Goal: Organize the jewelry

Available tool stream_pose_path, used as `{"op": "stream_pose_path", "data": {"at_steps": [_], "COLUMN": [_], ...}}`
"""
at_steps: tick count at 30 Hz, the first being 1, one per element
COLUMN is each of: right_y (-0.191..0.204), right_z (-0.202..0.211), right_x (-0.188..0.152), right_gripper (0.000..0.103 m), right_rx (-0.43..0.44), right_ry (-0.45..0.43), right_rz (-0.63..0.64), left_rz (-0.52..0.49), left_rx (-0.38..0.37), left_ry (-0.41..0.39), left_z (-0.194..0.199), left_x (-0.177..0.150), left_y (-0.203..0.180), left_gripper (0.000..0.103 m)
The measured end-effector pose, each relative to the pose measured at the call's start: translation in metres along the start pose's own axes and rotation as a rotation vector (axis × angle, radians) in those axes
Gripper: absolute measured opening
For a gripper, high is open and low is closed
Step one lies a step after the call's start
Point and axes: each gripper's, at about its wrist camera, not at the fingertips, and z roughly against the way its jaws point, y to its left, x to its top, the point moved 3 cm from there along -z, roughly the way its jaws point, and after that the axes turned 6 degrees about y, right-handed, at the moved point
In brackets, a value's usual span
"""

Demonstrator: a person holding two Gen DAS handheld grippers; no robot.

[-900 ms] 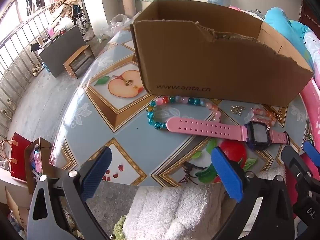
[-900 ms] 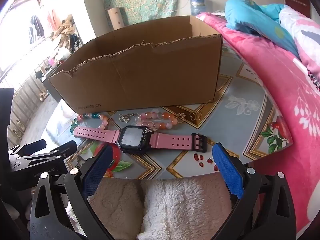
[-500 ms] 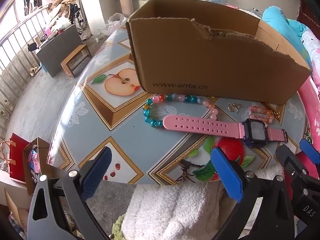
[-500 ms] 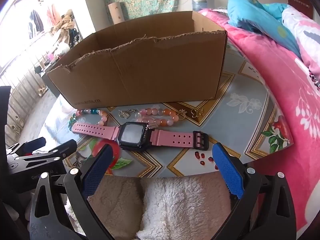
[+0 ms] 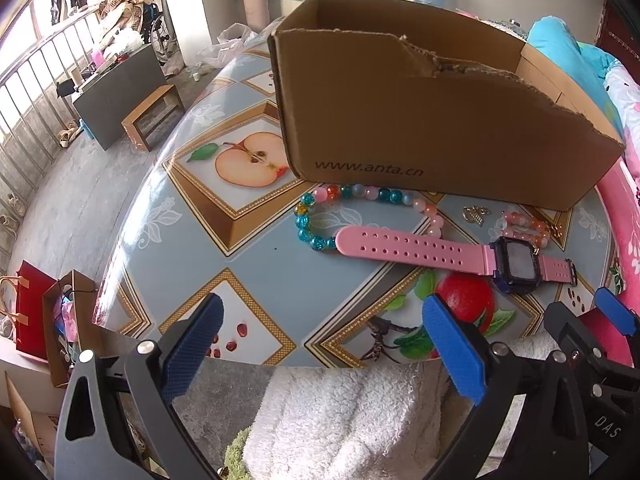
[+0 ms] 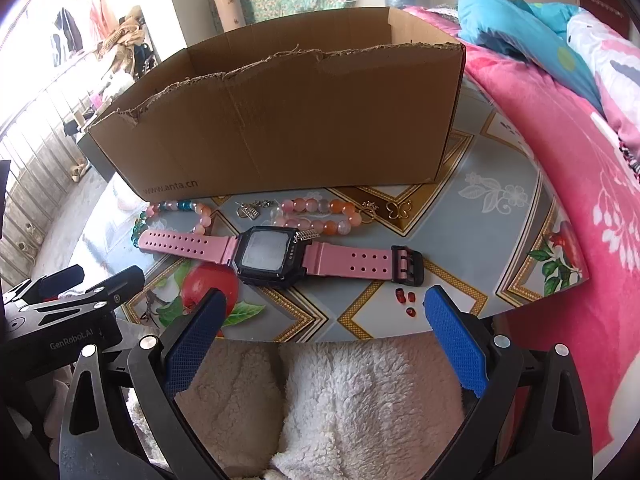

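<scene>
A pink-strapped watch [image 5: 440, 250] [image 6: 280, 254] lies flat on the table in front of an open brown cardboard box [image 5: 420, 120] [image 6: 288, 128]. A teal-and-pink bead bracelet [image 5: 320, 216] [image 6: 176, 212] lies by its left strap end. A pink-orange bead bracelet [image 6: 320, 216] [image 5: 524, 226] and a small metal charm [image 6: 250, 210] lie behind the watch. My left gripper [image 5: 320, 328] is open and empty, near the table's front edge. My right gripper [image 6: 322, 316] is open and empty, just in front of the watch.
The round table [image 5: 192, 240] has a fruit-print top. A white fluffy cloth [image 6: 340, 400] lies below its front edge. A pink bedspread [image 6: 560, 160] borders the right. Paper bags [image 5: 36, 320] stand on the floor at left. The left gripper shows at the right wrist view's left [image 6: 60, 312].
Both grippers have moved closer to the table and a little higher, so the box and jewelry look larger. Nothing on the table has moved.
</scene>
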Motion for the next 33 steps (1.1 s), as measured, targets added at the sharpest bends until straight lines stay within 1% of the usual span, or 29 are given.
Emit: {"op": "stream_pose_path", "data": {"at_steps": [13,33], "right_y": [0.0023,0.0041], "right_z": [-0.0007,0.0021], "right_x": [0.0054,0.0049], "right_gripper": [0.095,0.095], "right_rx": [-0.014,-0.019], "right_ry": [0.016,0.002], "right_rz": [0.012,0.008], "left_rz": [0.005,0.009], "left_rx": [-0.004,0.002], "left_ry": [0.002,-0.001], "left_z": [-0.005,-0.0039], "left_x": [0.0014,-0.0034], "left_y": [0.0026,0.0055], "left_gripper": [0.098,0.098]}}
